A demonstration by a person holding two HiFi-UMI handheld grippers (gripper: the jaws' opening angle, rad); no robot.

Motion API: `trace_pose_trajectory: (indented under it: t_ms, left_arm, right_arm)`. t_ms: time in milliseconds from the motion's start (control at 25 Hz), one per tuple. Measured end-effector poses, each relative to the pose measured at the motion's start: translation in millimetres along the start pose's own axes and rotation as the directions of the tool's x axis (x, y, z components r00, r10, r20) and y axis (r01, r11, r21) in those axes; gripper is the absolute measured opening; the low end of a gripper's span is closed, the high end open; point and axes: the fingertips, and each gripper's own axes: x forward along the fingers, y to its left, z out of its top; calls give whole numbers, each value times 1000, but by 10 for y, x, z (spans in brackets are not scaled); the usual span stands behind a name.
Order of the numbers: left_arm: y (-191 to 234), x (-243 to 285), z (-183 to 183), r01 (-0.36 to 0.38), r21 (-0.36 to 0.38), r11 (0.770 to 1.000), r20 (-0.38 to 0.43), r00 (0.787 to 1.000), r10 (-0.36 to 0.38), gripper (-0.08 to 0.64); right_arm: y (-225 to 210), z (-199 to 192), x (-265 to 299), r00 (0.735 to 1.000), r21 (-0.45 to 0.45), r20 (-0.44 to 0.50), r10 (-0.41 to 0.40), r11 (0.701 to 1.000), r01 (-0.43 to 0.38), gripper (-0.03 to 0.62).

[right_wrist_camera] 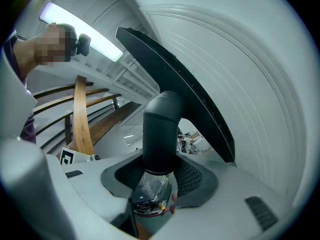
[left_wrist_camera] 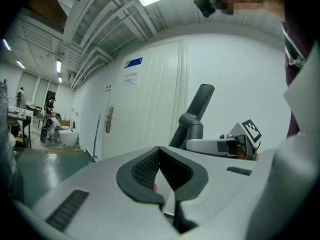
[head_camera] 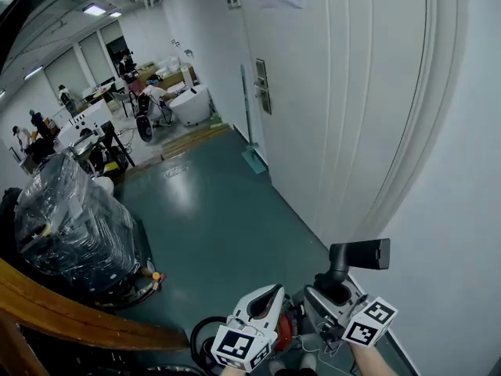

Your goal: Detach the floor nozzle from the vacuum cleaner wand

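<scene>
- The right gripper (right_wrist_camera: 160, 170) is clamped on the neck of the floor nozzle (head_camera: 362, 254). Its pads squeeze the round black tube from both sides, and the flat head sticks up above the jaws, right in front of the white door (head_camera: 337, 92).
- The left gripper (left_wrist_camera: 160, 156) is closed up tight with nothing in it. It sits just beside the right one, low in the head view.
- Looks to me like the nozzle is already free, since no wand shows running out of it. So the step now is really just carrying it clear and setting it down somewhere.
- To do that well I'd go for a firm squeeze on the neck — the head is wide and sits above the grip, so it could swivel in the pads if the squeeze slackens. I'd also hold it away from the door.
- What looks like the red vacuum body (head_camera: 286, 331) and a loop of black hose (head_camera: 197, 337) lie on the floor under the grippers, so it's worth not snagging them on the way down.
- Hard to see: the wand isn't in any view, so I can't confirm the joint is fully apart.
- The bottom end of the neck is tucked down between the jaws, next to something clear and shiny I can't identify.
- The vacuum body is mostly covered by the grippers and cut off at the frame edge.
</scene>
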Motion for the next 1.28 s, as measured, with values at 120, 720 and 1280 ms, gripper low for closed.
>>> trace_pose_trajectory:
  t_ms: [120, 720, 1280]
  left_arm:
    - [-125, -70, 293, 2, 32, 999, 37, 999, -4, 5]
    - [-536, -322, 1138, 36, 143, 989, 164, 985, -60, 5]
    - [-579, -359, 1154, 46, 149, 988, 175, 982, -72, 5]
  right_arm:
    - [206, 249, -53, 999, -31, 28, 18, 999, -17, 186]
    - [865, 855, -182, 998, -237, -6, 68, 969, -68, 184]
    - [941, 872, -204, 997, -280, -19, 74, 957, -76, 184]
